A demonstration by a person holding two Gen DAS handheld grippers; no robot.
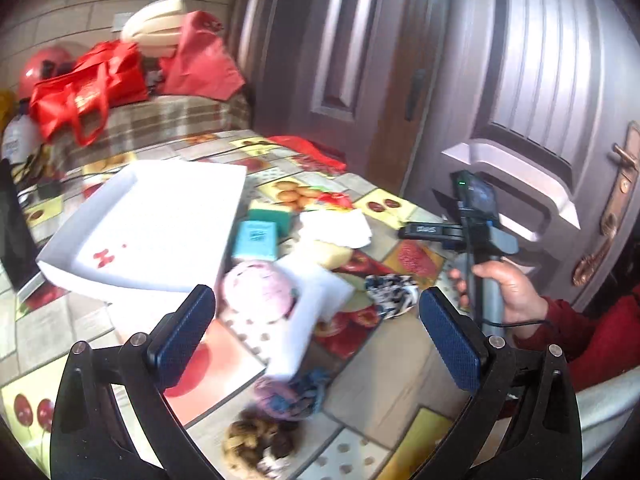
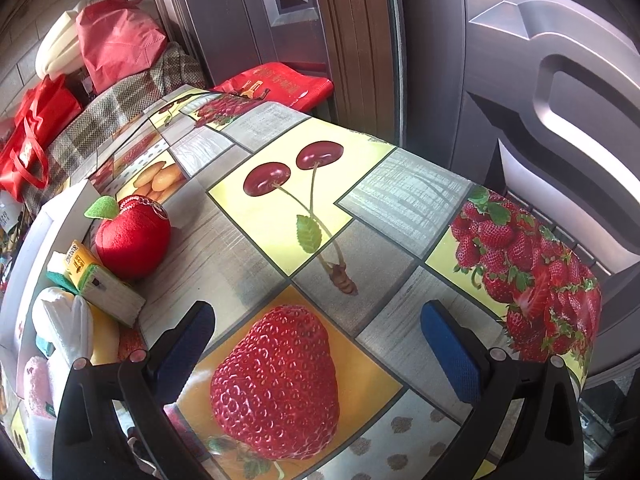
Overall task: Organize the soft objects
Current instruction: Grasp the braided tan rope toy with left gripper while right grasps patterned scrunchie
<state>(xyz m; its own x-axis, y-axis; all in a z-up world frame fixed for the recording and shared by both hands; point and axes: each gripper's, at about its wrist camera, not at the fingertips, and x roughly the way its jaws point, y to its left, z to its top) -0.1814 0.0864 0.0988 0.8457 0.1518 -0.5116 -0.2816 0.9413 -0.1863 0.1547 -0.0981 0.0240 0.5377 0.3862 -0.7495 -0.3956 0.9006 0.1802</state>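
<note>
My left gripper (image 1: pixel 316 336) is open and hovers over a heap of soft things on the fruit-print tablecloth: a pink round plush (image 1: pixel 258 290), a white foam block (image 1: pixel 320 292), a black-and-white scrunchie (image 1: pixel 390 290), a purple-blue scrunchie (image 1: pixel 288 394) and a brown one (image 1: pixel 256 440). A white tray (image 1: pixel 152 216) lies tilted at the left of the heap. My right gripper (image 2: pixel 320 340) is open over bare tablecloth. To its left sit a red plush apple (image 2: pixel 132 236), a packaged sponge (image 2: pixel 100 284) and a folded white cloth (image 2: pixel 68 328).
Red bags (image 1: pixel 88 88) and a cream helmet (image 1: pixel 160 28) are piled on a checked cover behind the table. A dark door (image 1: pixel 520 80) stands close on the right. A hand (image 1: pixel 508 292) in a red sleeve grips the other tool's handle. The table edge (image 2: pixel 560 240) drops off at the right.
</note>
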